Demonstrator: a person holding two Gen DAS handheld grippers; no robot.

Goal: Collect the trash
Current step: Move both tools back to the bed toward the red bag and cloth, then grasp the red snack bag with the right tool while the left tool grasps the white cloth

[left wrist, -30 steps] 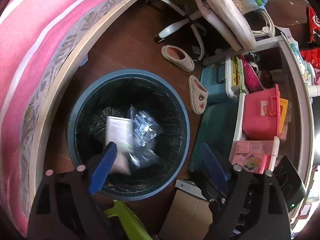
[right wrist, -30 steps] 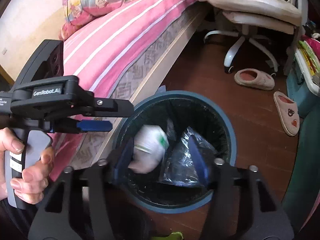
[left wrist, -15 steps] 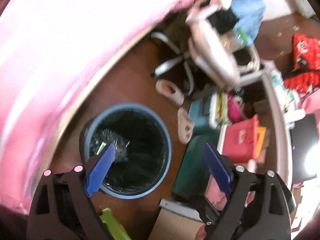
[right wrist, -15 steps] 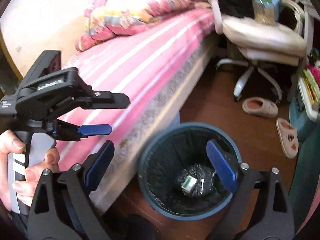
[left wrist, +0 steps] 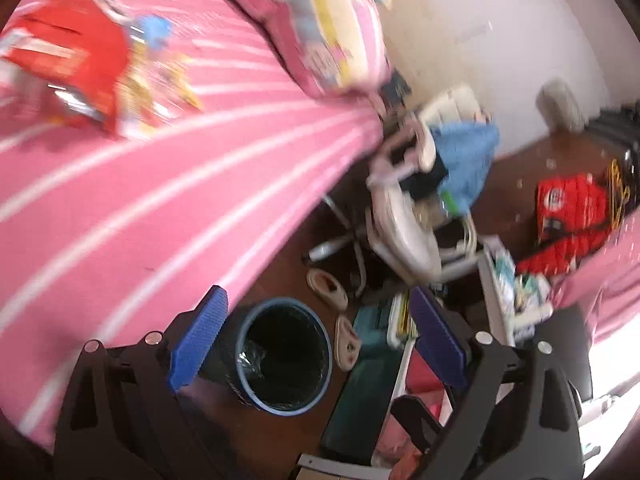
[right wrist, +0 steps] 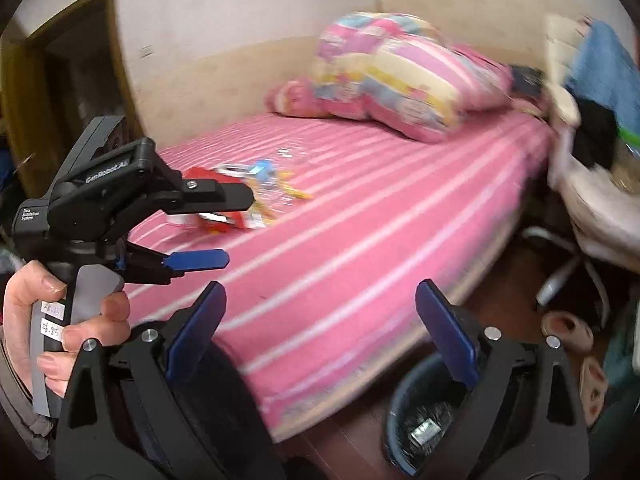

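A blue-rimmed bin [left wrist: 329,360] with a black liner stands on the floor beside the bed, and crumpled plastic lies inside it. In the right wrist view the bin [right wrist: 394,412] is low at the right, with a white packet [right wrist: 424,438] at its bottom. On the pink striped bed lie a red wrapper [left wrist: 68,68] and colourful wrappers [left wrist: 160,60]. The right wrist view shows them too, the red wrapper [right wrist: 218,220] and the colourful wrappers [right wrist: 272,180]. My left gripper [left wrist: 316,320] is open and empty above the bin. A hand holds this left gripper [right wrist: 236,228] over the bed's edge. My right gripper [right wrist: 318,304] is open wide with nothing between its fingers.
A folded pink quilt [right wrist: 400,80] lies at the head of the bed. A white swivel chair [left wrist: 404,220] draped with blue cloth stands beyond the bin, with slippers [left wrist: 328,286] on the floor nearby. Storage boxes [left wrist: 376,328] and red packs [left wrist: 572,208] crowd the right. A doorway [right wrist: 76,72] is far left.
Both grippers rose and tilted up from right over the bin. The pieces between their jaws dropped into the bin. The right jaws opened wide. The bed top came into view.
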